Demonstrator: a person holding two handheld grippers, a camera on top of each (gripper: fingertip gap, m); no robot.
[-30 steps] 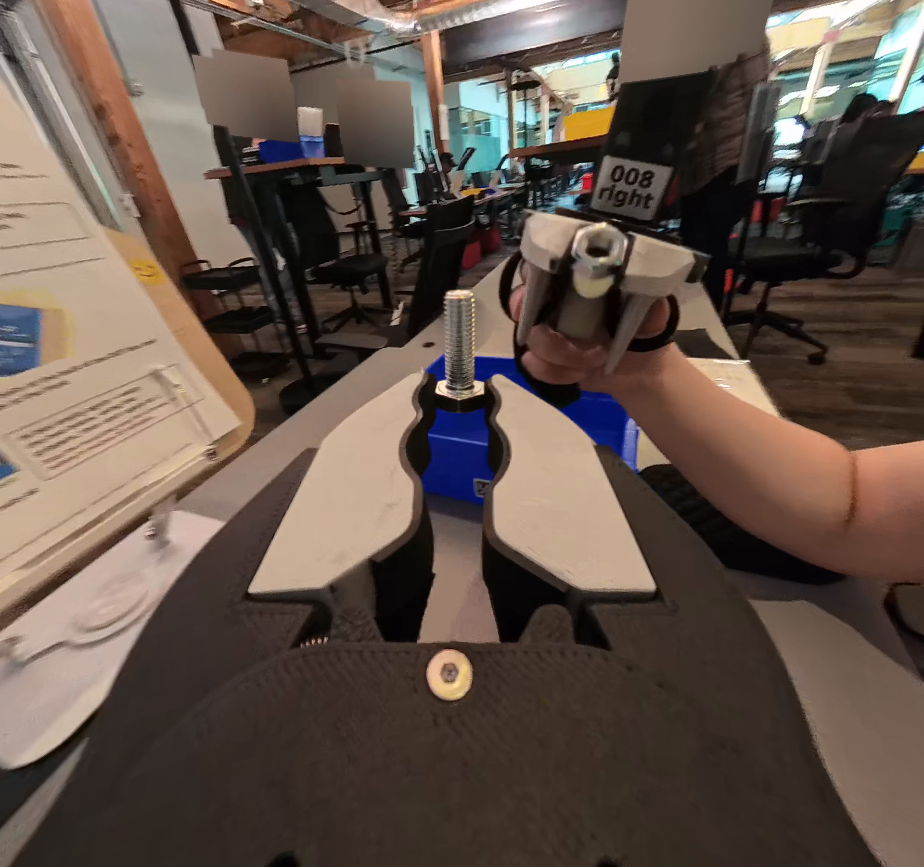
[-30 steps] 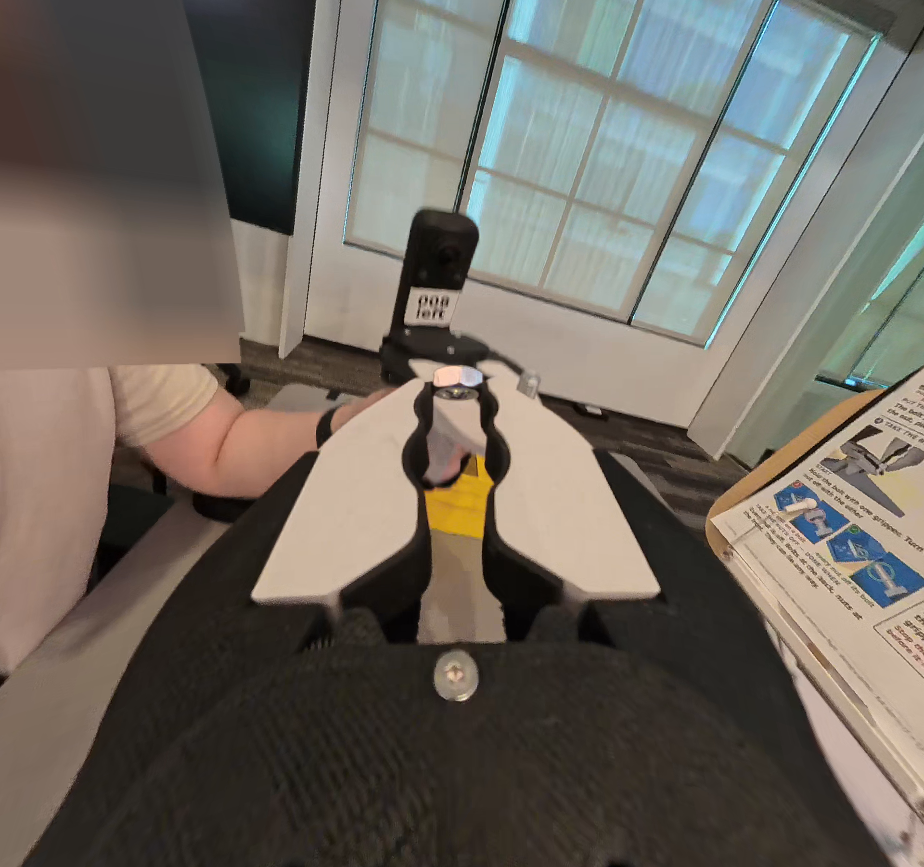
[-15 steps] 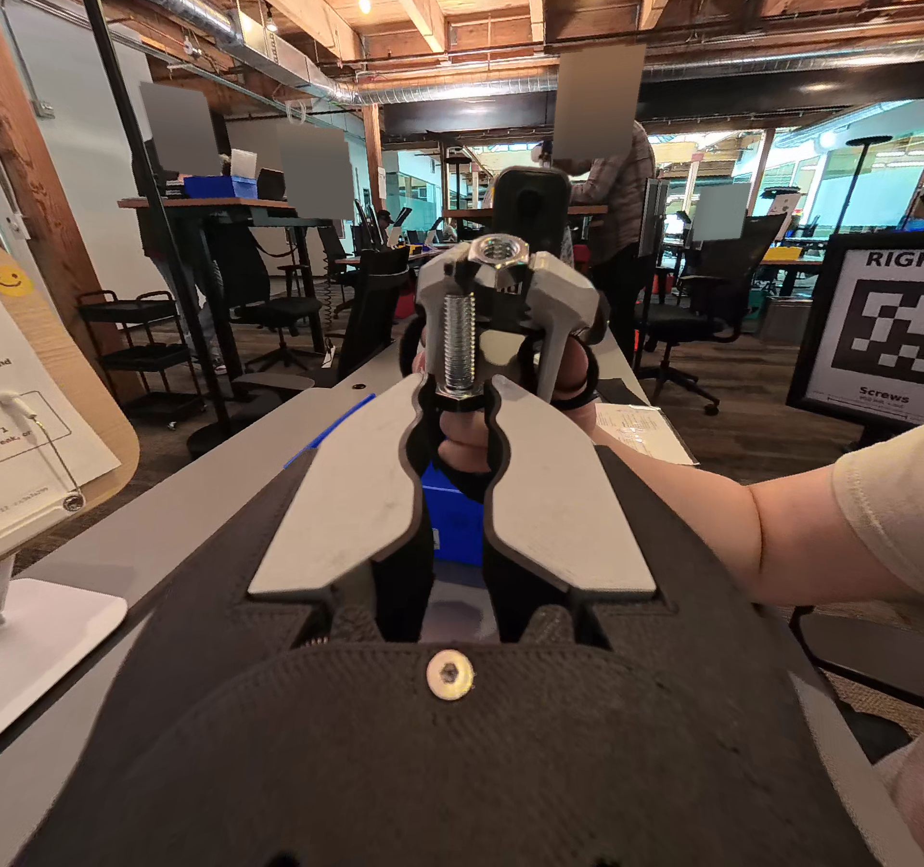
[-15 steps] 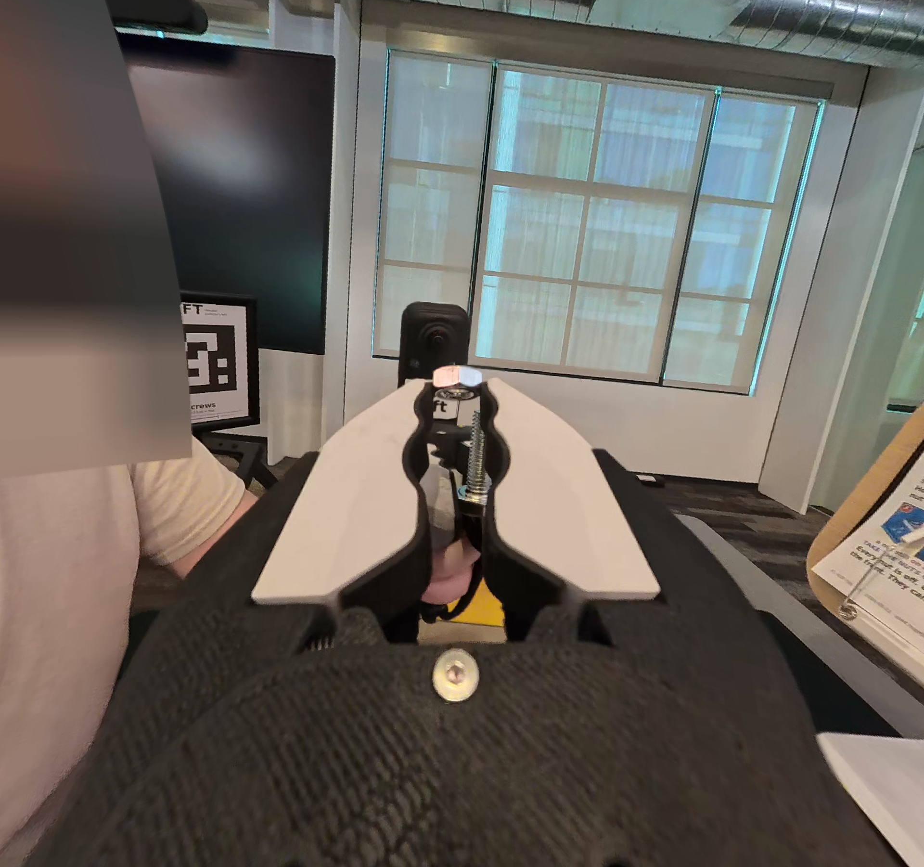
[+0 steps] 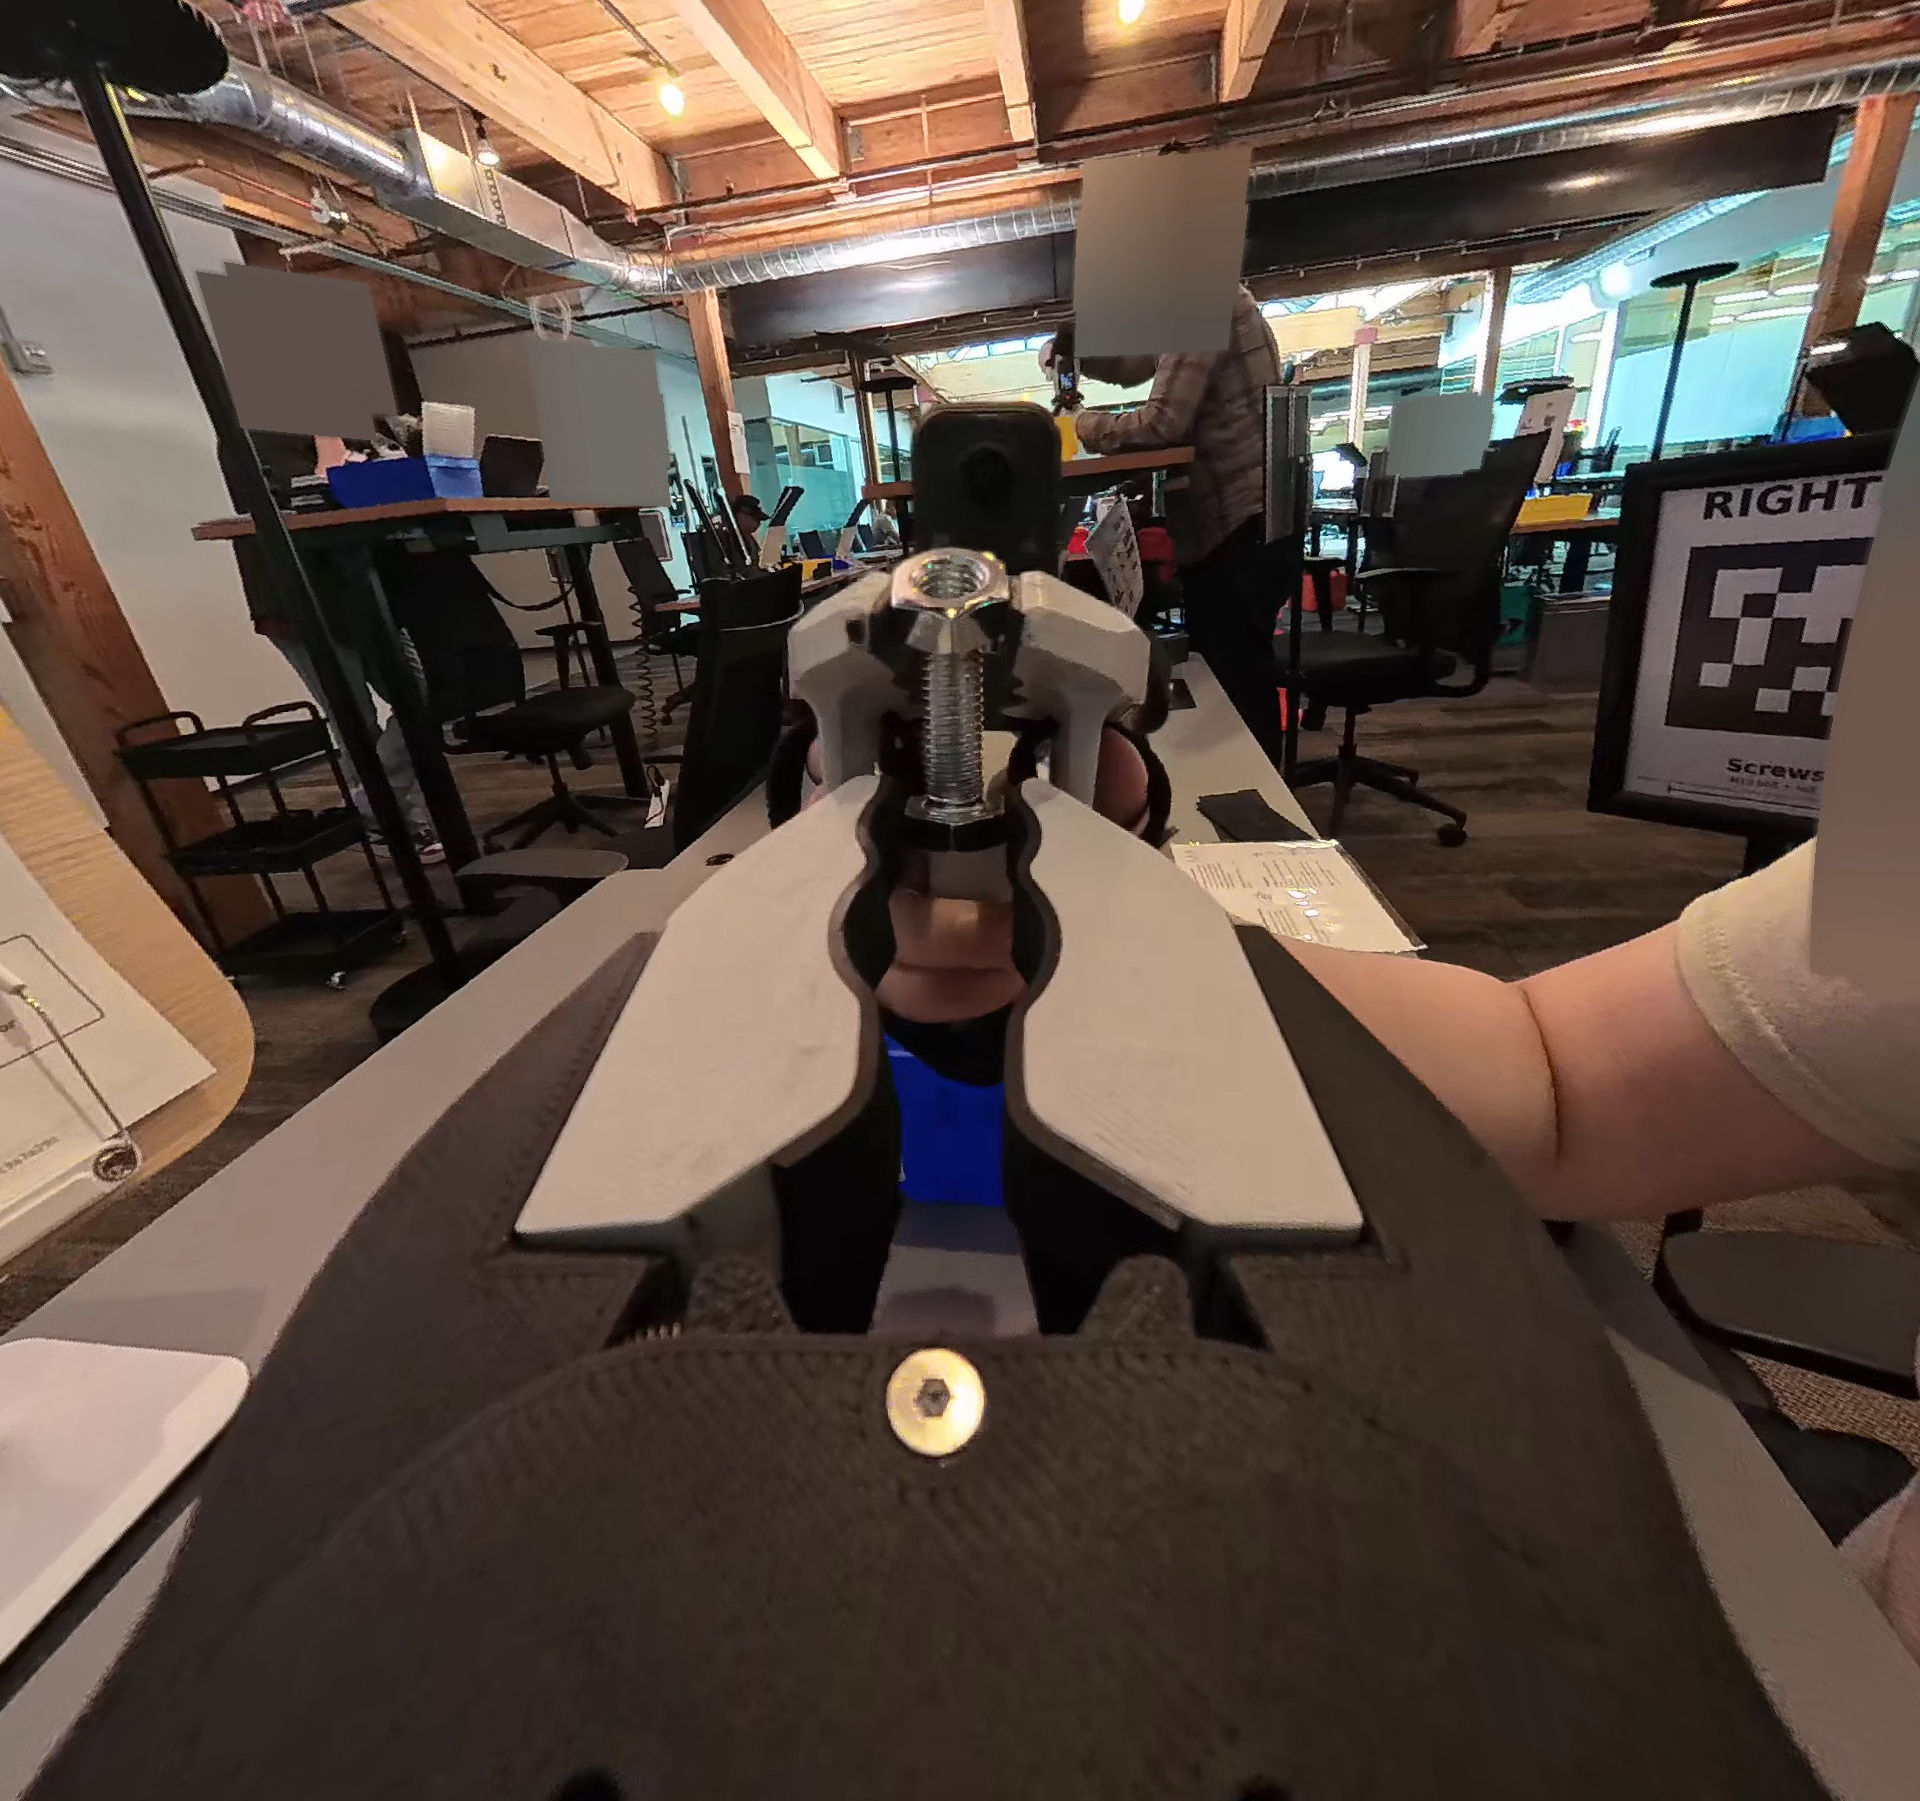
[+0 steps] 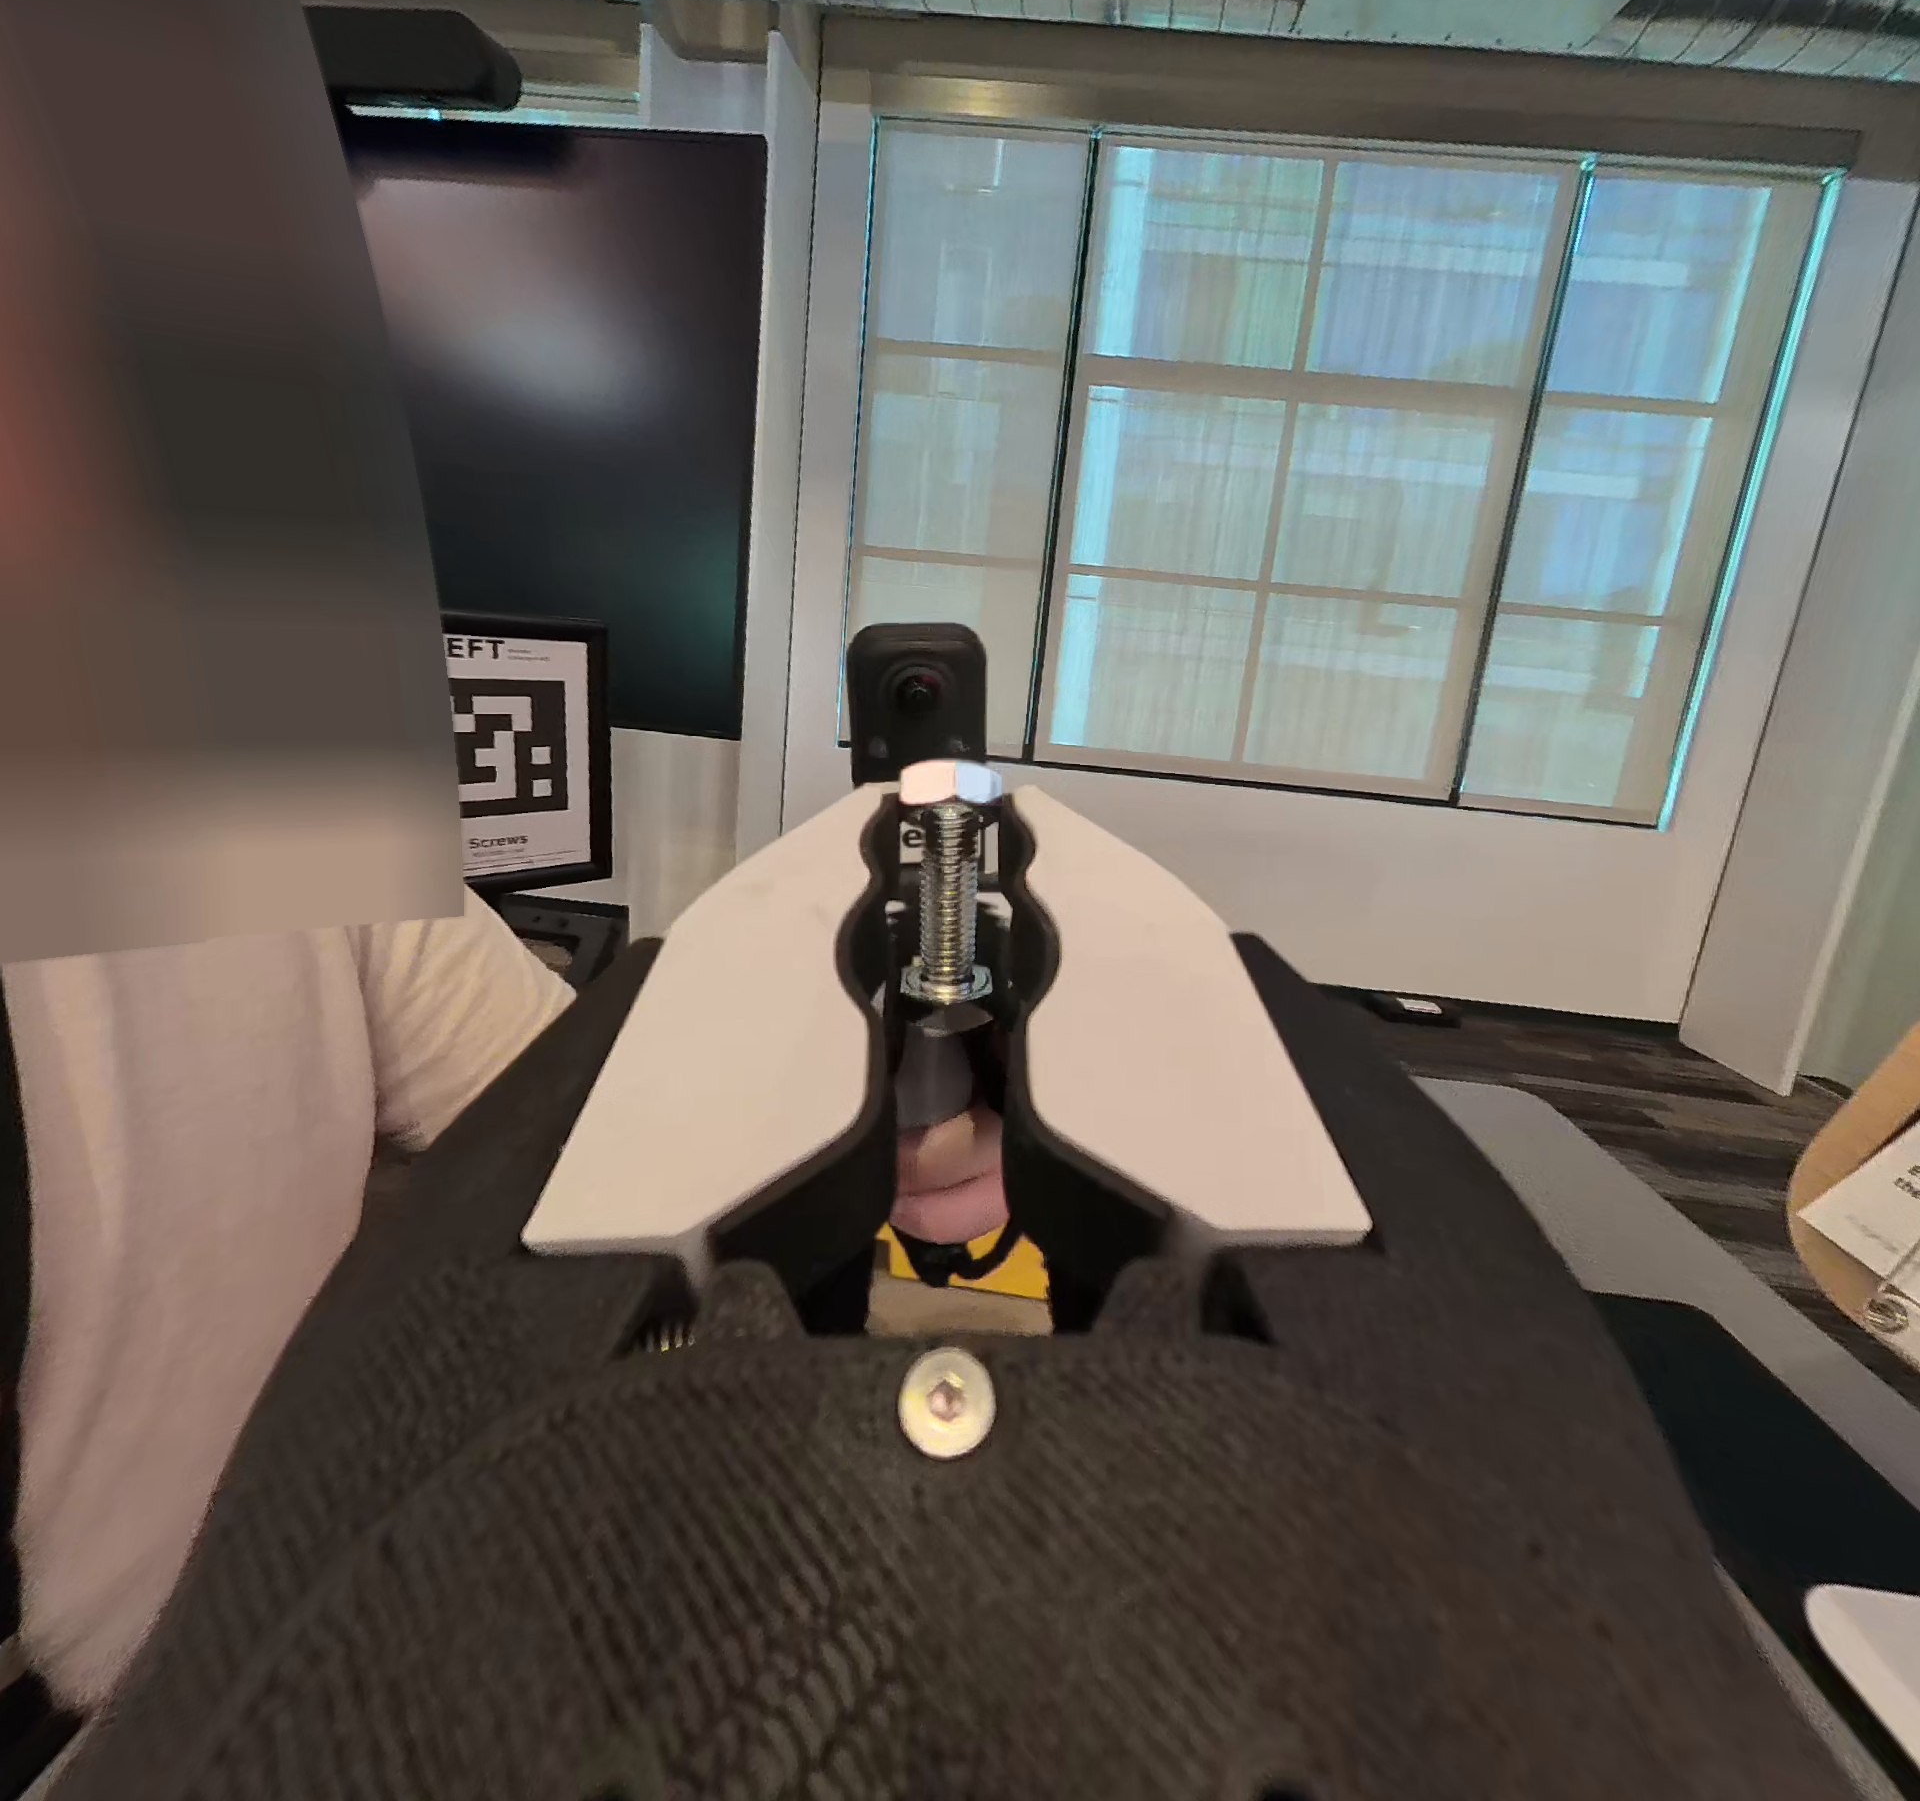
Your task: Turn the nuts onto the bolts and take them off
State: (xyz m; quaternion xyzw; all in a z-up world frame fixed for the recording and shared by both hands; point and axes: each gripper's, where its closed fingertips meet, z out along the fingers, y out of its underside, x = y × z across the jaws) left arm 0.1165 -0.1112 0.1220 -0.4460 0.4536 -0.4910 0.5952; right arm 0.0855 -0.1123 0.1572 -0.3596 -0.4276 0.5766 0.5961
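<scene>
In the left wrist view my left gripper (image 5: 951,821) is shut on the head of a silver bolt (image 5: 951,733), whose threaded shaft stands upright. My right gripper (image 5: 948,613) faces it from behind and is shut on a silver hex nut (image 5: 948,591), which sits on the bolt's tip. In the right wrist view my right gripper (image 6: 948,795) holds the nut (image 6: 948,781) at its fingertips. The bolt (image 6: 948,904) runs down from the nut to the left gripper (image 6: 948,1008) below it. How far the nut is threaded on cannot be seen.
A blue bin (image 5: 940,1128) lies on the grey table (image 5: 416,1107) under the grippers, and a yellow bin (image 6: 1023,1273) shows in the right wrist view. A clipboard with instructions (image 5: 83,1076) stands left, a framed marker sign (image 5: 1766,650) right, and a paper sheet (image 5: 1288,894) lies beyond. Less than 4 cm separates the two grippers' tips.
Both grippers rose from the bins and came together. The nut, held apart to the right a second ago, now sits on the tip of the bolt.
</scene>
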